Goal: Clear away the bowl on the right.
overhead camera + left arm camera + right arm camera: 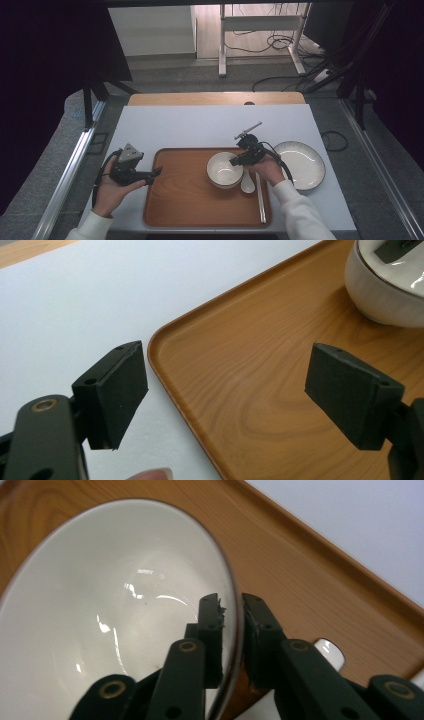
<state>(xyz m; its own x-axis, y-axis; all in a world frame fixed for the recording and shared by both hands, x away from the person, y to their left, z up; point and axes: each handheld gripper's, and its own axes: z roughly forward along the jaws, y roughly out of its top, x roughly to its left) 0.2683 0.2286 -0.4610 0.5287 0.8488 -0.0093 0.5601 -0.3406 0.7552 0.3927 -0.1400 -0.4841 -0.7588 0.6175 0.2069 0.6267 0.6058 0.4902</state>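
A: Where is the bowl (224, 169) sitting, and has the right gripper (232, 611) got it?

B: It stands upright on the wooden tray (185, 200), toward the tray's right side. In the right gripper view one jaw is inside the rim and the other outside, with the rim running between them. The pads look a hair off the wall on both sides, so I'd call them straddling the rim and not pressing on it.

A: So, set down or about to lift?

B: Hard to say. If it's a release, I'd open a little wider and draw straight up off the rim, so neither pad drags the bowl sideways.

A: What's near the bowl to mind?

B: A white spoon (247, 185) lies just to the bowl's right on the tray, with the chopsticks (260, 198) beyond it. A white plate (300, 162) sits farther right of the bowl, off the tray.

A: And the left gripper (227, 390)?

B: Well left of the bowl, jaws wide apart with nothing between them, hovering over the tray's left edge.
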